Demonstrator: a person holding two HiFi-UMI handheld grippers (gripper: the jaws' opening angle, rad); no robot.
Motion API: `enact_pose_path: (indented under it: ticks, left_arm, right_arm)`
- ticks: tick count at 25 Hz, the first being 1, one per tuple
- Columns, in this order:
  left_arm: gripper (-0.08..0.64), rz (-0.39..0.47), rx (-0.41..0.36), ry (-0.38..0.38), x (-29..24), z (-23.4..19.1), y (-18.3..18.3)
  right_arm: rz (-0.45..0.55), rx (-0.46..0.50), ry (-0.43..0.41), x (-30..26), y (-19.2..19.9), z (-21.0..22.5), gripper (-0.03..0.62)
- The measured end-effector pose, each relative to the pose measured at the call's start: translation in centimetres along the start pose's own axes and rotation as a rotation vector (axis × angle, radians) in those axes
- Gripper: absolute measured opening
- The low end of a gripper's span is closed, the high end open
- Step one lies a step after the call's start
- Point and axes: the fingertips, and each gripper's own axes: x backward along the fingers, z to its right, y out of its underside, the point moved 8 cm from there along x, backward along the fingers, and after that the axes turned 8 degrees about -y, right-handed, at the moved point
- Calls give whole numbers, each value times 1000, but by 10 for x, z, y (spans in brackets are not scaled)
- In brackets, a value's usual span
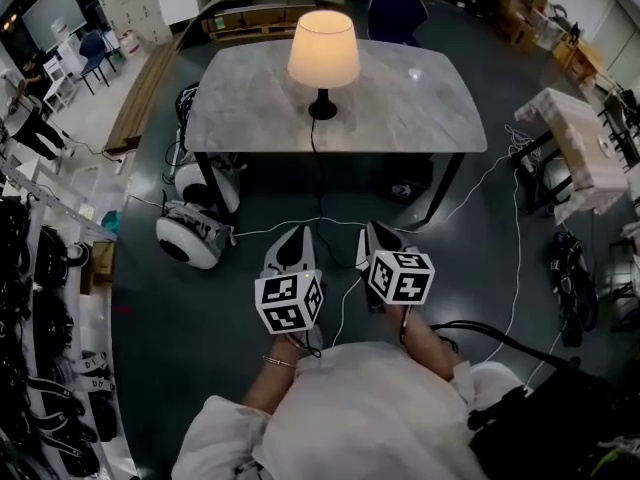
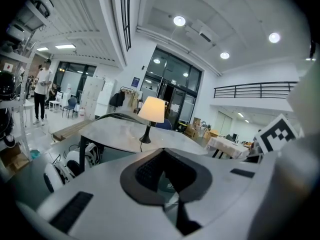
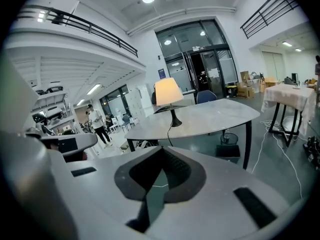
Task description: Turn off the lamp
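The lamp [image 1: 323, 53] is lit, its cream shade glowing on a black stem and base, and it stands at the middle of the grey marble table [image 1: 410, 113]. Its black cord [image 1: 316, 183] drops over the table's near edge to the floor. My left gripper [image 1: 292, 240] and right gripper [image 1: 378, 236] hover side by side over the floor, short of the table, both shut and holding nothing. The lamp [image 2: 151, 111] appears ahead of the closed left gripper [image 2: 163, 151] in the left gripper view. Above the closed right gripper [image 3: 161, 148] in the right gripper view, the lamp [image 3: 168, 93] also shows.
White rounded devices [image 1: 190, 233] lie on the floor by the table's left legs. White cables [image 1: 515, 258] trail across the floor at right, near a cloth-covered table [image 1: 580, 143]. A blue chair [image 1: 395, 13] stands behind the table. Shelves [image 1: 40, 288] line the left side, with a person [image 1: 25, 118] beyond.
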Motion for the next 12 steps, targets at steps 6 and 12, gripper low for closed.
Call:
enact_pose_path:
  ticks: [6, 12]
  left_arm:
    - [6, 1, -22, 45, -41, -27, -28]
    - [6, -7, -39, 87, -81, -49, -46]
  right_arm:
    - [32, -13, 27, -43, -28, -8, -2]
    - [46, -42, 90, -78, -44, 3, -2]
